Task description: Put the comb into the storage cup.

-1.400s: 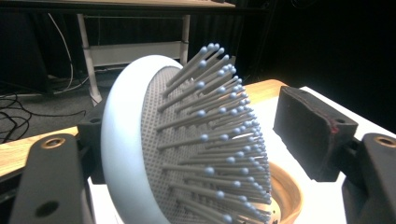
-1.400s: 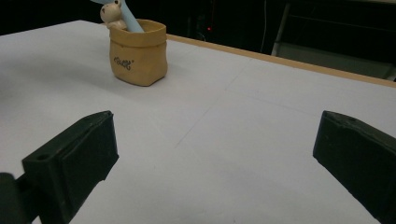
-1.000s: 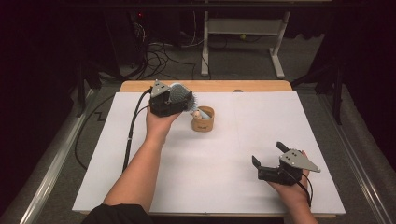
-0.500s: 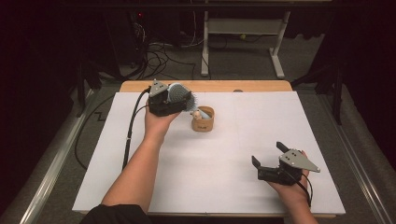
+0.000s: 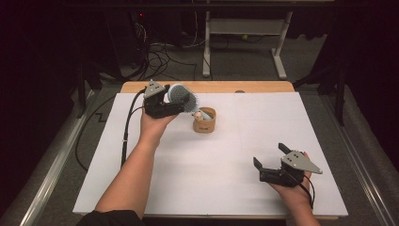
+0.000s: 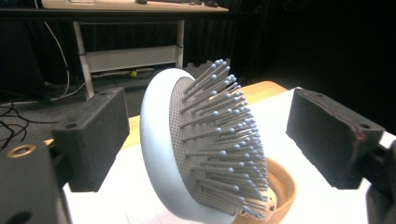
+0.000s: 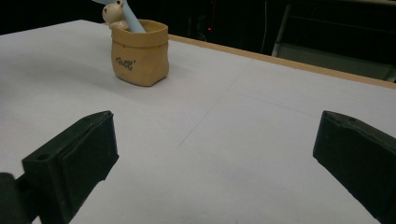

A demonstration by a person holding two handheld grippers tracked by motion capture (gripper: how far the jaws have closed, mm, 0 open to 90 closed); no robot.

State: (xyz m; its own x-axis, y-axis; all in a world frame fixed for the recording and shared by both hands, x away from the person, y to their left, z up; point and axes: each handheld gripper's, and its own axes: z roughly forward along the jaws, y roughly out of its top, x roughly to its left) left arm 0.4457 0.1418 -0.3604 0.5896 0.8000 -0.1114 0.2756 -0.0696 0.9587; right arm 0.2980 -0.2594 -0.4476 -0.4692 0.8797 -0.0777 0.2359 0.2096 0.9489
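Hairbrush (image 5: 182, 97) is standing handle-down in the cup (image 5: 205, 123), head tilting between the left gripper (image 5: 175, 100)'s just-opening, spread jaws; right gripper (image 5: 268, 162) is waiting spread, well apart.

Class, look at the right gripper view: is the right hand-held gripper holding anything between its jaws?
No: the right hand-held gripper has its jaws wide apart over the bare white table cover, with nothing between them.

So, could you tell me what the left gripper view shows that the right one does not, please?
Left gripper view: the hairbrush's bristled head between the left gripper's jaws, which have just been opening. Right gripper view: the holder's lettered front, the brush's blue handle inside, and the right gripper open over bare table. Shared: the tan holder.
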